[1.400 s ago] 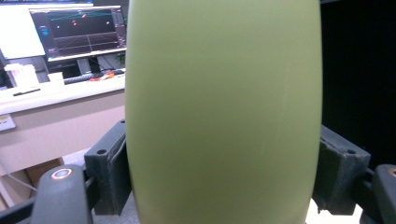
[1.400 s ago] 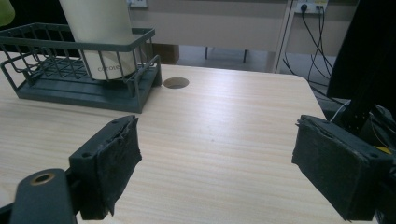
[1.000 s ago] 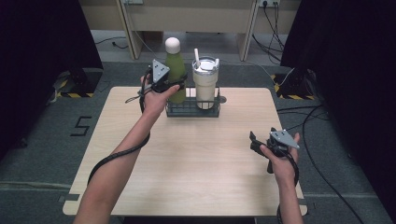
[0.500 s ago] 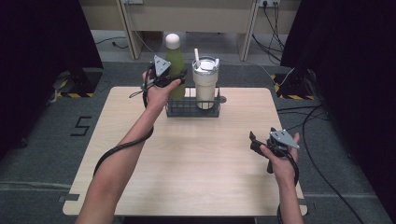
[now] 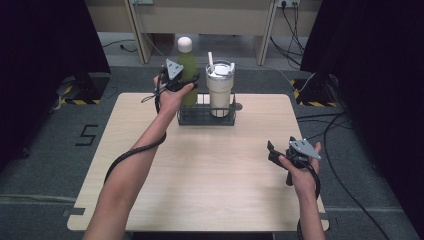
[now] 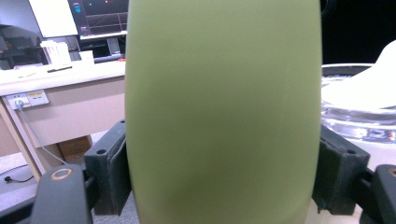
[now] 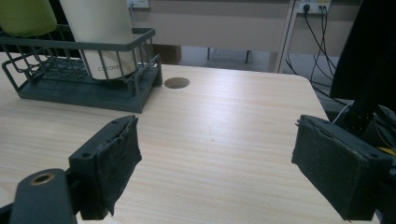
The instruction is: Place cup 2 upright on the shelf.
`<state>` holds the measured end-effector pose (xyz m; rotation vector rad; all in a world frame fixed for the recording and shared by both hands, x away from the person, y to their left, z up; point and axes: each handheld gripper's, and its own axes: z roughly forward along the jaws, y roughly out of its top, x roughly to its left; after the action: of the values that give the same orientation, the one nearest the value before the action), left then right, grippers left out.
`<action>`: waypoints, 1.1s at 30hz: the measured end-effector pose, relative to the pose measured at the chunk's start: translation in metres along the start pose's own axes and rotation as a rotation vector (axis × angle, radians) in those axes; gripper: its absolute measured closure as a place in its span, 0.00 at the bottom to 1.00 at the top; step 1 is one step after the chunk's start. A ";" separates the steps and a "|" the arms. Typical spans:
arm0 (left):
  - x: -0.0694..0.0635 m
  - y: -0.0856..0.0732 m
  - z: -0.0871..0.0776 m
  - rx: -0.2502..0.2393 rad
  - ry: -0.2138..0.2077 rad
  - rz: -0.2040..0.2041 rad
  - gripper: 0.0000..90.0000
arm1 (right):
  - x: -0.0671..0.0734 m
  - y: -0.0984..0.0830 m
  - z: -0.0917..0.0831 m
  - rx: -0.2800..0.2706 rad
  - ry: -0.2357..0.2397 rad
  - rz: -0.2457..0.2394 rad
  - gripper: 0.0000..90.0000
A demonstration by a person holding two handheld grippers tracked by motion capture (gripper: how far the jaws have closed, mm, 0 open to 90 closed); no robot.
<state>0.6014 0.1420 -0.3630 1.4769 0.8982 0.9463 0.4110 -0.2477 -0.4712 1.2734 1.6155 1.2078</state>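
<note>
A dark wire basket (image 5: 207,118) rests at the far edge of the wooden table (image 5: 200,175).

We see a dark wire basket (image 5: 206,116) at the far edge of the table (image 5: 200,170), holding a cream tumbler (image 5: 220,87) with a straw. The left gripper (image 5: 181,82) clasps a green bottle (image 5: 187,75) beside it. Near the right edge, the right gripper (image 5: 274,152) hovers, jaws apart.
</note>
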 end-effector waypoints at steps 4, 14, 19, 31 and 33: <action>-0.001 -0.004 0.004 0.011 0.001 0.004 0.23 | 0.000 0.000 0.000 0.000 0.001 -0.004 0.16; -0.003 -0.015 0.014 0.037 -0.004 -0.007 0.23 | 0.001 0.000 0.001 0.003 0.003 -0.007 0.16; -0.006 -0.022 0.018 0.059 -0.011 -0.007 0.23 | 0.001 -0.001 0.001 0.004 0.002 -0.008 0.16; -0.007 -0.031 0.023 0.078 -0.013 -0.017 0.23 | 0.002 -0.001 0.001 0.006 0.007 -0.004 0.16; -0.008 -0.032 0.023 0.080 -0.016 -0.016 0.23 | 0.002 -0.001 0.001 0.006 0.007 -0.006 0.16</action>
<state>0.6188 0.1290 -0.3967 1.5407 0.9440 0.8944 0.4116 -0.2456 -0.4725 1.2681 1.6287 1.2060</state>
